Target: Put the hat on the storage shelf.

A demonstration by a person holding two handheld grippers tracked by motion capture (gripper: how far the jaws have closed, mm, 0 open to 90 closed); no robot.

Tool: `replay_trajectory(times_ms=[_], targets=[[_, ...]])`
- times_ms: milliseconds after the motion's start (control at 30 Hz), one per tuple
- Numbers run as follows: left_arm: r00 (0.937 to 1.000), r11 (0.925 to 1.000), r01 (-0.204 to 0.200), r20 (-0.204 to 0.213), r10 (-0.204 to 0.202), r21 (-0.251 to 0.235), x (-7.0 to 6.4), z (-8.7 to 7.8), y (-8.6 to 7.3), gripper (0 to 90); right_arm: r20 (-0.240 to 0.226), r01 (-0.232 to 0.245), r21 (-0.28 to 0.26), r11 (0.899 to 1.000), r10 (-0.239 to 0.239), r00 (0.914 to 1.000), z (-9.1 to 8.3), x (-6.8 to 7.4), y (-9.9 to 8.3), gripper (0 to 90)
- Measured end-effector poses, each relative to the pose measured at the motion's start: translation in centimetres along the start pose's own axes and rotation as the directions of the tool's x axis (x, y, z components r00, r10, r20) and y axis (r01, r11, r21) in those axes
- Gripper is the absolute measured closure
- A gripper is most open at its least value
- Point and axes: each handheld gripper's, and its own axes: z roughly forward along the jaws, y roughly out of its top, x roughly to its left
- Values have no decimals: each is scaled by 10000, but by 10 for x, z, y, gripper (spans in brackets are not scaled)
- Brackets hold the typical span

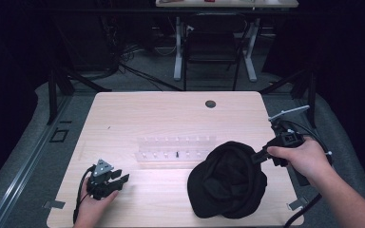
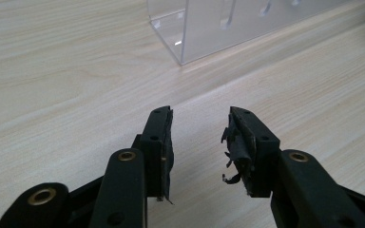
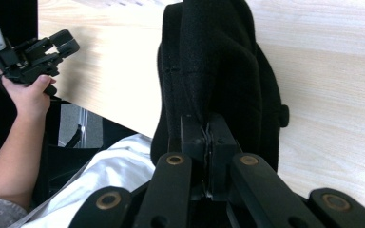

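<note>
Evidently the right claw [image 3: 208, 137] is clenched on the edge of the black cap [image 1: 228, 180], which lies on the surface [image 1: 147, 114] just ahead of it, likely to lift it; the left claw [image 2: 199, 142] rests released, nothing between its jaws, clear rack [image 2: 218, 28] beyond.

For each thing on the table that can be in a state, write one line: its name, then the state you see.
Black cap: lying on the table, its edge pinched by the right tool.
Right tool: shut on the cap.
Left tool: open, holding nothing, above bare table.
Clear rack: resting on the table, untouched.
</note>
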Motion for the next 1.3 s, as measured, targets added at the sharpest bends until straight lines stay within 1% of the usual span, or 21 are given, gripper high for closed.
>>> replay_trajectory(times_ms=[100,133,167,200,233,300,467,500,567,600,633,733,767,867,900,967,1000,1033,1100,1200,1300], targets=[[10000,10000,-12,-13,12,-71,-1,1,0,609,-112,237,179,9996,-235,9997,-6,5,1,887],[10000,10000,-16,-15,16,-75,-1,2,0,609,-187,76,-69,9999,-78,9998,-6,8,0,887],[10000,10000,-18,-16,18,-71,-1,2,0,609,-267,98,-87,9999,-100,9996,-8,10,0,887],[10000,10000,-15,35,15,30,0,1,0,609,-374,223,45,9997,-221,9991,-10,11,1,887],[10000,10000,-15,35,15,30,0,1,0,609,-374,223,45,9997,-221,9991,-10,11,1,887],[10000,10000,6,41,-7,40,0,1,0,609,-709,275,-55,9996,-279,9971,-16,17,1,887],[10000,10000,9,45,-9,34,0,2,0,610,-959,229,-379,9990,-265,9950,-25,24,-1,887],[10000,10000,7,63,-7,20,0,2,0,610,-999,298,-300,9991,-326,9945,-27,24,0,888],[10000,10000,4,54,-4,22,-1,2,0,610,-1132,94,-410,9991,-140,9935,-32,25,-1,888],[10000,10000,12,58,-12,34,-1,3,0,610,-1169,166,-350,9993,-205,9929,-34,25,-1,887],[10000,10000,20,38,-20,-25,-1,3,0,610,-1225,95,-575,9983,-165,9923,-35,24,-1,887],[10000,10000,-14,33,14,-45,-2,5,1,609,-1538,159,-670,9976,-261,9878,-41,21,-1,888],[10000,10000,-24,65,24,-21,-2,5,1,609,-1615,89,-707,9975,-203,9867,-44,20,-1,888],[10000,10000,2,80,-2,-51,-2,5,2,608,-1730,-68,-1029,9947,-111,9849,-50,19,-1,888],[10000,10000,5,79,-5,-52,-2,5,2,606,-1730,46,-1027,9947,-224,9847,-53,17,-1,888],[9999,10000,-10,155,10,15,-2,5,3,599,-1903,-88,-1225,9924,-148,9816,-57,17,0,887],[9999,10000,-6,129,7,-87,-2,6,3,595,-1980,-132,-1362,9906,-141,9801,-59,18,0,887],[9999,10000,-10,136,11,-74,-2,6,3,592,-2017,-82,-1307,9914,-185,9793,-62,18,1,888],[9998,10000,-32,182,34,-78,-3,6,3,583,-2111,-145,-1532,9881,-184,9773,-64,20,2,887],[9998,9999,-68,210,71,-144,-3,7,3,567,-2282,-89,-1775,9841,-323,9731,-68,21,3,887],[9991,9999,-135,409,140,-104,-3,6,4,538,-2433,-40,-2008,9796,-459,9689,-72,24,5,888]])
